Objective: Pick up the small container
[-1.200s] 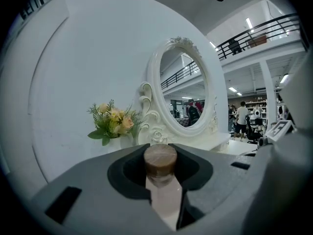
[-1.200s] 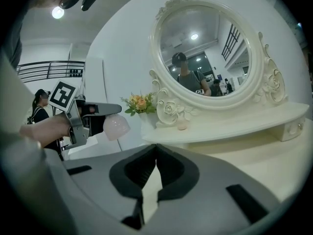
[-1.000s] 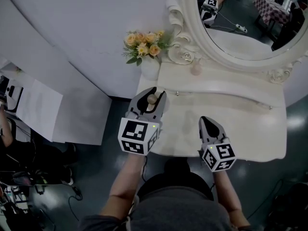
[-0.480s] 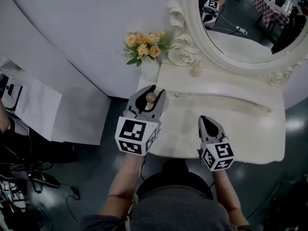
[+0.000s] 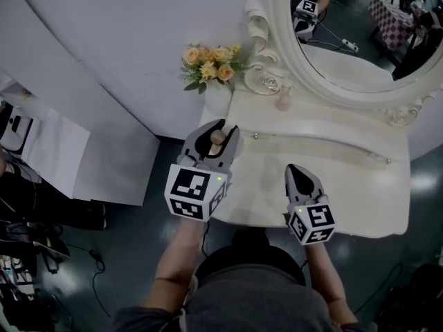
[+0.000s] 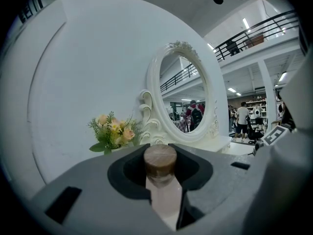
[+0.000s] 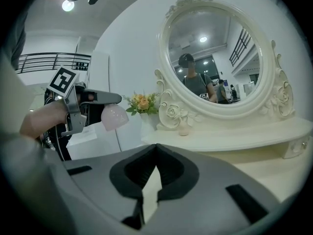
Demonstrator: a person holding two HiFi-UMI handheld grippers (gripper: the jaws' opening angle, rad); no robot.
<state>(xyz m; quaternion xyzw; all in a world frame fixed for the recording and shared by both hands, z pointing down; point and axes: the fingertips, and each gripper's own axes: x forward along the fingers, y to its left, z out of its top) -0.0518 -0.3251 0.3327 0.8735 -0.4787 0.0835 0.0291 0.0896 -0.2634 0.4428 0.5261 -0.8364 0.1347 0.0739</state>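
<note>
**Above the dressing table's left edge: small container held clear**

Over the left front corner of the dressing table (image 5: 346,185), the small container (image 5: 218,137) is clamped in the left gripper (image 5: 220,131). The jaws are partly closed on its pale pink neck, just under the brown cap. In the right gripper view its rounded body is seen hanging free of the tabletop. The right gripper (image 5: 299,175) is held over the front edge with its jaws together and nothing between them.

The lift is judged essentially made. The squeeze should be kept even, since a smooth neck could slip through if the jaws are eased. The container is best kept upright and carried level. It should be kept well away from the flowers (image 5: 208,57) at the back left corner and from the mirror (image 5: 360,47).
</note>
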